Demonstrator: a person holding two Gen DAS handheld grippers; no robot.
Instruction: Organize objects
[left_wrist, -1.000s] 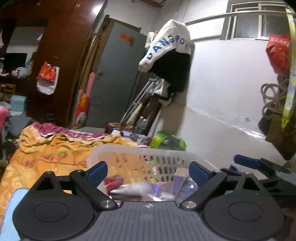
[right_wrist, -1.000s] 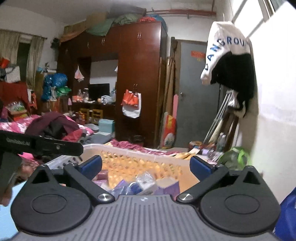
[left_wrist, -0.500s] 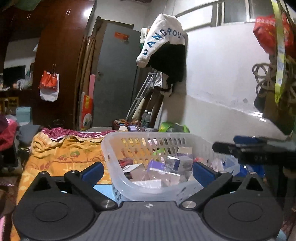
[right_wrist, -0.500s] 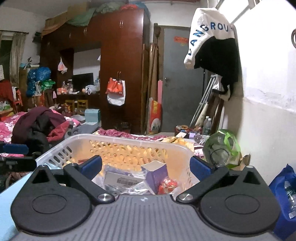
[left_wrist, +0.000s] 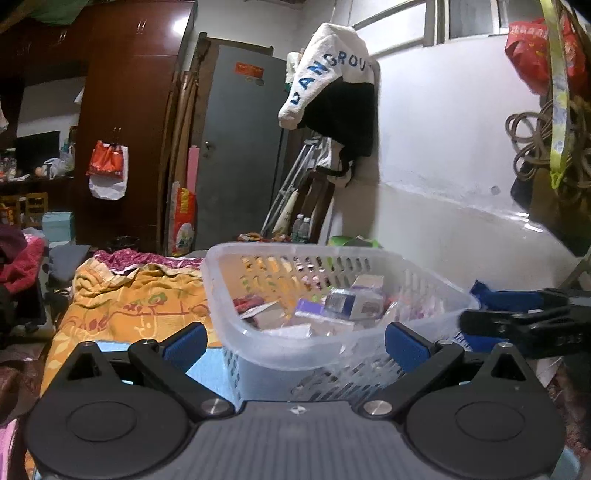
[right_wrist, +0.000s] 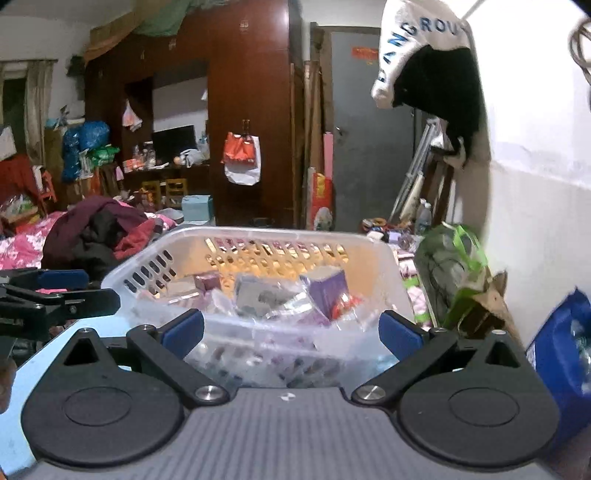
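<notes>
Cluttered bedroom: dark red-brown wooden wardrobe (left_wrist: 129, 110) at left, grey metal door (left_wrist: 236, 155), white wall at right. Orange patterned blanket (left_wrist: 125, 295) lies left of the translucent white perforated plastic basket (left_wrist: 332, 347), full of small boxes and packets. Versus a second ago both views show the basket farther off, its near rim now visible. Left gripper (left_wrist: 291, 341) wide apart after just opening, nothing between; right gripper (right_wrist: 291, 332) wide, empty. Hung white-black garment (left_wrist: 332, 74) reads "DANGROU".

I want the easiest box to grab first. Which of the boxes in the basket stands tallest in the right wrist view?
The purple box right of centre in the basket; it rises above the flatter packets around it.
</notes>
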